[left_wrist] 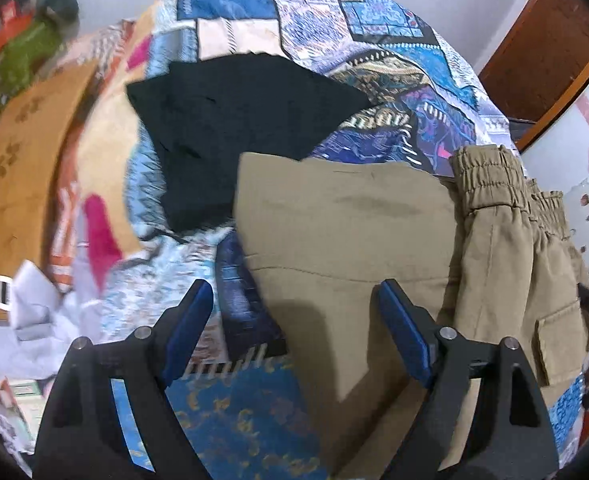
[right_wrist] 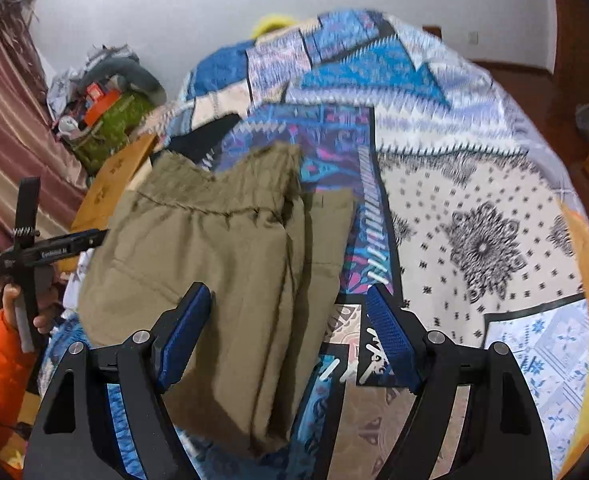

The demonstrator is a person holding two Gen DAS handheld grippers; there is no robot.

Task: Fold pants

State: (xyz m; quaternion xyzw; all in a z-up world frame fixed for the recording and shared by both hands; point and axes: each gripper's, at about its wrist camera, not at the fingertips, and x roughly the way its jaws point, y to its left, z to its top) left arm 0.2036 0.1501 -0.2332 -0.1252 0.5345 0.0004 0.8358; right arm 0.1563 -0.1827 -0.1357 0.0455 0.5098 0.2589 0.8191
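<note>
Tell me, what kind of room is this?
Most likely a bedroom in a home. A bed under a patchwork quilt fills the view, khaki pants and a black garment lie on it, and a striped curtain hangs by the wall.

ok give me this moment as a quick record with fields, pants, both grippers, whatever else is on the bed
surface: patterned quilt on a bed
khaki pants: partly folded, elastic waistband bunched at the right in the left wrist view
black garment: flat on the quilt, beyond the pants
left gripper: open, nothing clamped, above the pants' edge
right gripper: open, nothing clamped, over the pants
</note>
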